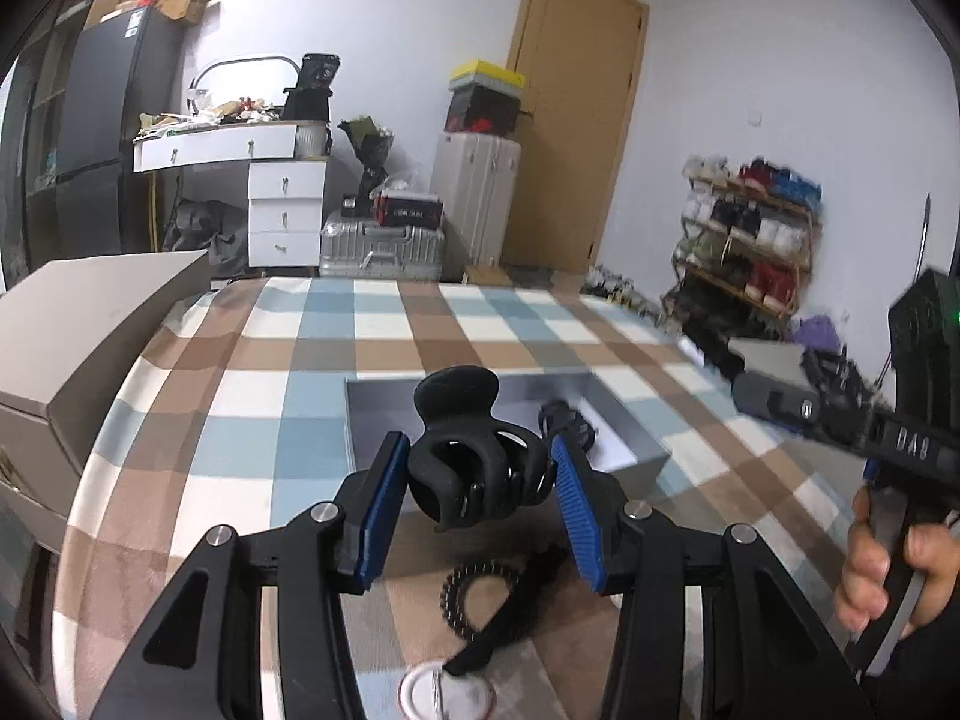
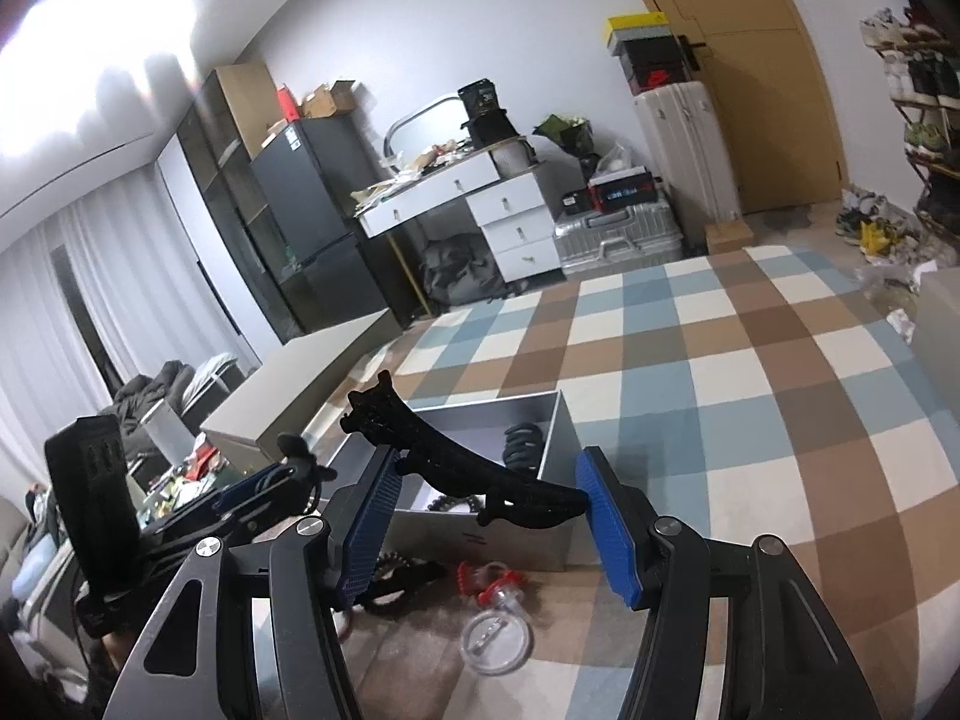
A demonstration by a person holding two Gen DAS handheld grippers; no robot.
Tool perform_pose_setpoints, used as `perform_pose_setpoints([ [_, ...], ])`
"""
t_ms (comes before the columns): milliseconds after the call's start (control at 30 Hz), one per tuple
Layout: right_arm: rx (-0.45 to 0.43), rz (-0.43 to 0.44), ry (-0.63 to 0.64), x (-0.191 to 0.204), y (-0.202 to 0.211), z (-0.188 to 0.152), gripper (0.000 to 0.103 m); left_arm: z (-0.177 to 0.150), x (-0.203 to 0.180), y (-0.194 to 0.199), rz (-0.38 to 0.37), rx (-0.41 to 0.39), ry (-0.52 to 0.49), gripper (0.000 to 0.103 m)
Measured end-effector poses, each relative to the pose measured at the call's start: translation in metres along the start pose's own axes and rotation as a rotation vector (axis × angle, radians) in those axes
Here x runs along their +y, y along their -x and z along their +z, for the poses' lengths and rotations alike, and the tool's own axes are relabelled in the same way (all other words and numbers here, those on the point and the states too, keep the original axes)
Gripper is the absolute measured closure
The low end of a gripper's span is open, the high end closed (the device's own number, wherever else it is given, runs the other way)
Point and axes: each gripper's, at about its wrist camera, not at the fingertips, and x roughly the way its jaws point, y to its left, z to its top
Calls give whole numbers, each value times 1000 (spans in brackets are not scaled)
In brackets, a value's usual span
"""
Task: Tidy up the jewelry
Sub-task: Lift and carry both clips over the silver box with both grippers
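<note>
Between my left gripper's (image 1: 477,483) blue pads sits a chunky black claw clip (image 1: 474,456), and the pads squeeze it from both sides. I hold it in the air, just over the near edge of the grey box (image 1: 366,414). My right gripper (image 2: 492,507) is part way closed on a long black hair clip (image 2: 456,456). One pad presses each end of the clip, and it hangs over the near wall of the box. Both tools tip down a little toward the bed.

In the left camera I see my right hand (image 1: 888,564) wrapped around its handle, off to the side.

Inside the box lie a black coil hair tie (image 2: 521,444) and some dark beads (image 2: 451,503). On the checked blanket (image 2: 750,360), in front of the box, lie a black bead bracelet (image 1: 480,588), a red clip (image 2: 492,585) and a round clear badge (image 2: 497,642). My tools' black arms hide part of them.
</note>
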Motion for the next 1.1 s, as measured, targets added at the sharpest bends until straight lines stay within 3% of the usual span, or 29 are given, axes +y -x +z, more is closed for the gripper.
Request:
perform_pose_setpoints([
  [400, 0, 10, 0, 12, -33, 8, 43, 6, 4, -15, -13, -50, -26, 60],
  [1100, 87, -9, -13, 12, -74, -4, 43, 1, 2, -26, -22, -10, -34, 60],
])
